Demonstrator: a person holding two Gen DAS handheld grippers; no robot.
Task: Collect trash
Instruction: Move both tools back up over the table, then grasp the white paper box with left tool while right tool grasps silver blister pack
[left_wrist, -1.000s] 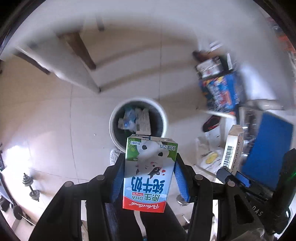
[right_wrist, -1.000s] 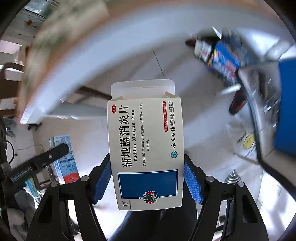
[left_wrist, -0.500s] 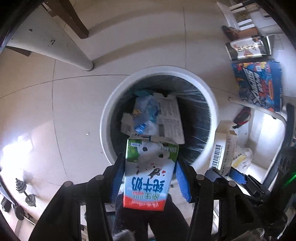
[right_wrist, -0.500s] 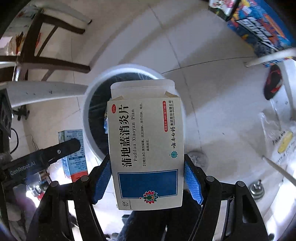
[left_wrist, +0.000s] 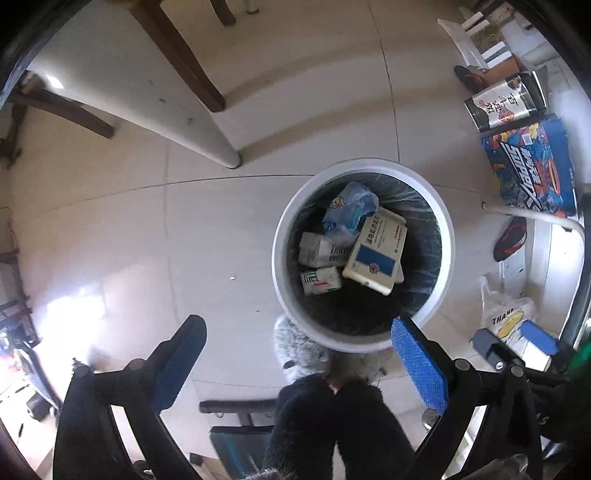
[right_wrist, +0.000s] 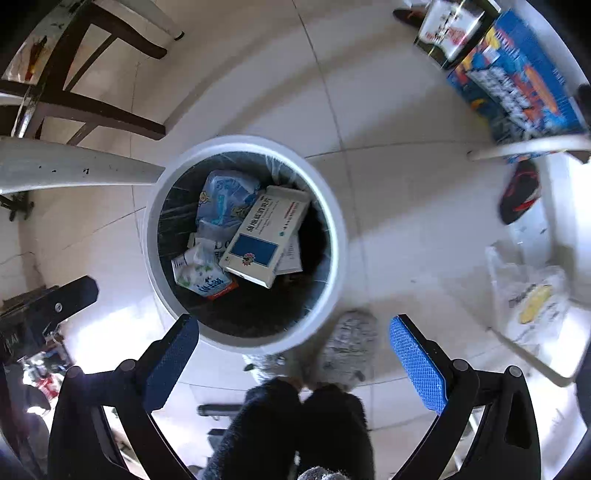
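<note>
- Both claws point down over the white bin (left_wrist: 364, 166), and it's the landmark here.
- Left claw (left_wrist: 303, 354): jaws opening, spread wide, blue pads bare, nothing between them but floor and the bin's near rim.
- Right claw (right_wrist: 295, 350): same story, jaws opening wide with nothing held between them.
- Inside the bin, on top of the pile, lies the white medicine box (left_wrist: 375, 254) with its blue panel facing up, tilted across the middle.
- Just beside it, toward the bin's near-left wall, sits the milk carton (right_wrist: 203, 277), green and white, lying on its side.
- Above those two in the bin, a crumpled blue plastic bag (left_wrist: 349, 212) rests against the far wall; a white carton (left_wrist: 321, 251) lies under it.
- The bin is lined with a dark bag.
- Right below the bin's near rim, grey fuzzy slippers (right_wrist: 347, 343) and dark trouser legs (right_wrist: 299, 432) of the person.
- Left of the bin, a pale table leg (left_wrist: 207, 140) meets the tiled floor (left_wrist: 184, 240).
- Far right of the bin, a colourful blue box (left_wrist: 532, 166) lies on the floor.
</note>
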